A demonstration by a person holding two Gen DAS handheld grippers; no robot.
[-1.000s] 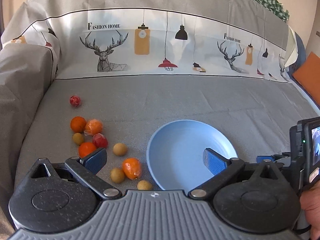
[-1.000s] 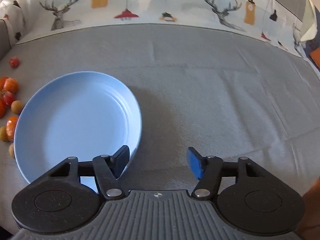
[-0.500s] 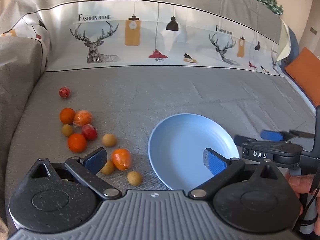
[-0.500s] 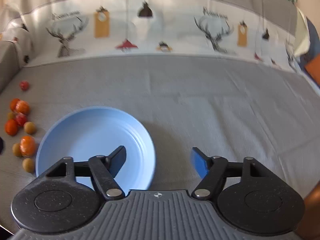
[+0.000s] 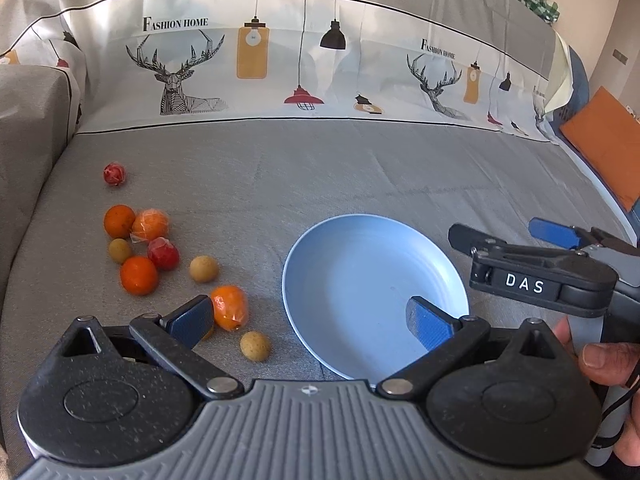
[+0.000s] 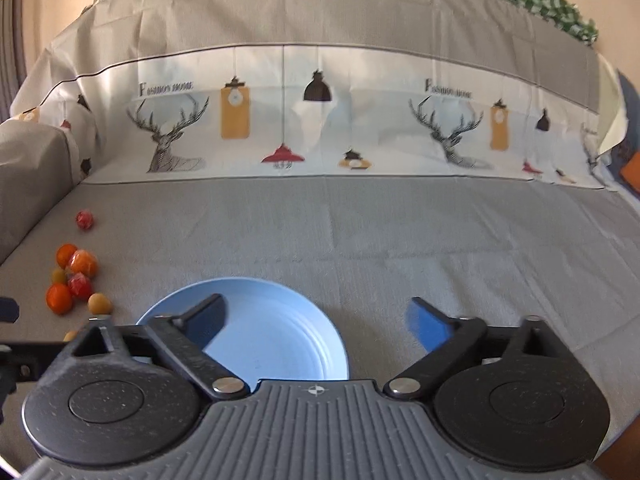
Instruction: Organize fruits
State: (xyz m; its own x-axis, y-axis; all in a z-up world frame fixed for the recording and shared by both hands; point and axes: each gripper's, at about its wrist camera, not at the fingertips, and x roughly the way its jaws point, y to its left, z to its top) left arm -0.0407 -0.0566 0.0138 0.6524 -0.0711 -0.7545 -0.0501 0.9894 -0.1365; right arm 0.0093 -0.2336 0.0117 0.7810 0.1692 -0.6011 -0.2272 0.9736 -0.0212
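left gripper point(image 5: 308, 320) gaped wide, empty | right gripper point(image 6: 316, 316) wide too (blurred) | wrapped orange fruit point(image 5: 230, 307) lay nearest, touching left pad | blue plate point(image 5: 374, 292) bare, just right | best: centre jaws, close gently | other fruits point(image 5: 138, 246) farther left

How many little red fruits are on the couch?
2. One red fruit lies alone, farthest back on the grey cover. The other red fruit sits in the cluster among the orange ones. More could hide behind the left gripper.
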